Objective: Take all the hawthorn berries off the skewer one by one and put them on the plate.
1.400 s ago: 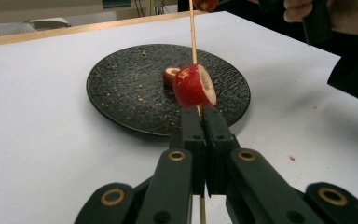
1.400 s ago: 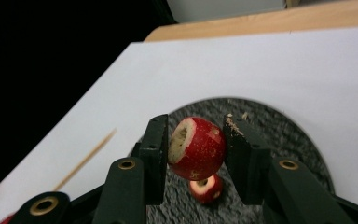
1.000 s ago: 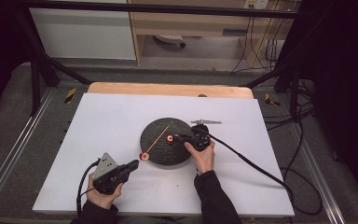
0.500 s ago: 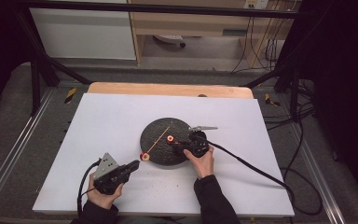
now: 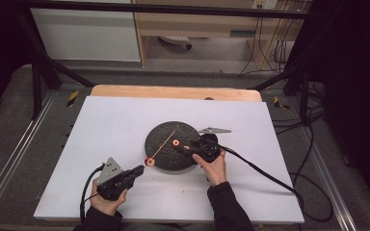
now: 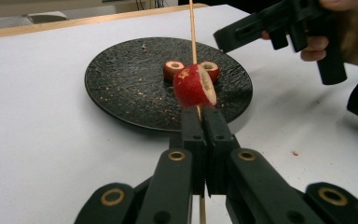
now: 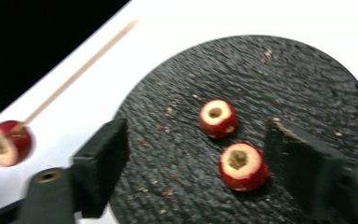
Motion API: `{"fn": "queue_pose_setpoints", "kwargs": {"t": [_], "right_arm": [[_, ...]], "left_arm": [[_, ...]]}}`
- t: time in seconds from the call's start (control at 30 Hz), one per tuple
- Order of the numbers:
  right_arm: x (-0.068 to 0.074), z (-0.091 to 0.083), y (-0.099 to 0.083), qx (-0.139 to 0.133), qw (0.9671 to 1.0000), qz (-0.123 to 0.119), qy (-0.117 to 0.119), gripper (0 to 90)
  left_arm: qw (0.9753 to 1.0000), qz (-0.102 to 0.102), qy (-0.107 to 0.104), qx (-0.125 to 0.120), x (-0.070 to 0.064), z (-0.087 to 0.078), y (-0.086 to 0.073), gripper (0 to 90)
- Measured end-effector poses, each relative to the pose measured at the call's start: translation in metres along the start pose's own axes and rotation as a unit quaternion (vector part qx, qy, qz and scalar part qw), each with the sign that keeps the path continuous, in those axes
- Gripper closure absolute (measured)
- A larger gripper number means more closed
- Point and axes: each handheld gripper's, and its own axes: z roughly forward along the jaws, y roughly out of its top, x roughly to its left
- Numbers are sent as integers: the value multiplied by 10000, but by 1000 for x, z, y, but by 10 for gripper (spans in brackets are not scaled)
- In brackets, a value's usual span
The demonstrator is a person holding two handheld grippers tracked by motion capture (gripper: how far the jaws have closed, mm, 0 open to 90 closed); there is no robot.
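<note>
Clenched on a thin wooden skewer (image 6: 192,28), the left gripper (image 6: 200,122) has its two black jaws pressed together around the stick just below a red fruit piece (image 6: 194,87) threaded onto it. Its own view shows the skewer rising past the fruit and over the near rim of the black plate (image 6: 121,79), with two more cored fruit pieces (image 6: 173,69) lying side by side on the plate behind it. That view also catches the right gripper (image 6: 226,39) held by a hand (image 6: 349,28) above the plate's far right edge.

From the high view the layout reads differently: the left gripper (image 5: 137,171) sits off the plate's (image 5: 166,156) lower left rim on the white table (image 5: 115,120), the skewered fruit (image 5: 149,161) hangs just at that rim, and the skewer (image 5: 164,143) slants across the plate. The right gripper (image 5: 182,147) lies over the plate's right half beside one visible fruit piece (image 5: 176,142); the second loose piece cannot be made out there.

Looking along the right gripper (image 7: 196,154), its jaws stand wide apart and released, grasping nothing. Between them on the plate (image 7: 307,79) lie both loose pieces, one (image 7: 218,118) farther off and one (image 7: 240,166) nearer its right jaw, though the picture is blurred. Off the plate's left edge, the skewered fruit (image 7: 2,143) and skewer (image 7: 74,74) appear.
</note>
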Motion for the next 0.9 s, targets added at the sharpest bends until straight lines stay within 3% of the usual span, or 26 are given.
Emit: {"fn": "queue_pose_setpoints", "kwargs": {"t": [0.17,0.37,0.6,0.9], "right_arm": [[8,-10,0,-69,9998,-50,198,108],[20,-14,-1,-85,9993,-4,364,63],[42,-4,-3,-40,9982,-14,596,64],[65,16,-4,-3,9959,16,909,136]], "left_arm": [[10000,-16,10,5,0,1,0,885],[10000,3,9,18,0,1,0,885],[10000,3,17,17,-1,2,0,885],[10000,50,35,27,-4,4,-1,885]]}}
